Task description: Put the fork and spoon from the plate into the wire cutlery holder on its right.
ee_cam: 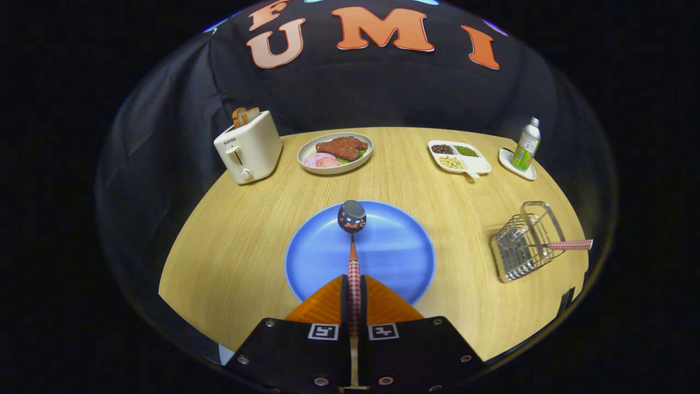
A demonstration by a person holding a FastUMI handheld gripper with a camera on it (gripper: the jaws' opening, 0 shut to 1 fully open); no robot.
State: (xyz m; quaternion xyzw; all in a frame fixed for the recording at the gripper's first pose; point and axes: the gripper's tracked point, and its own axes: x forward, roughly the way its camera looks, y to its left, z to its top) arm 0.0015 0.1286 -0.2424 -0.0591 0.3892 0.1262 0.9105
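The round light-wood desk (246, 241) is carrying everything observed. The round blue plate (328, 257) is lying just ahead of the claw. The silver wire cutlery holder (519, 246), well right of the plate, is holding a red-checked handle (571, 244). The claw (354, 295) is pinching the checked-handled spoon (353, 230), its dark patterned bowl hanging above the plate.
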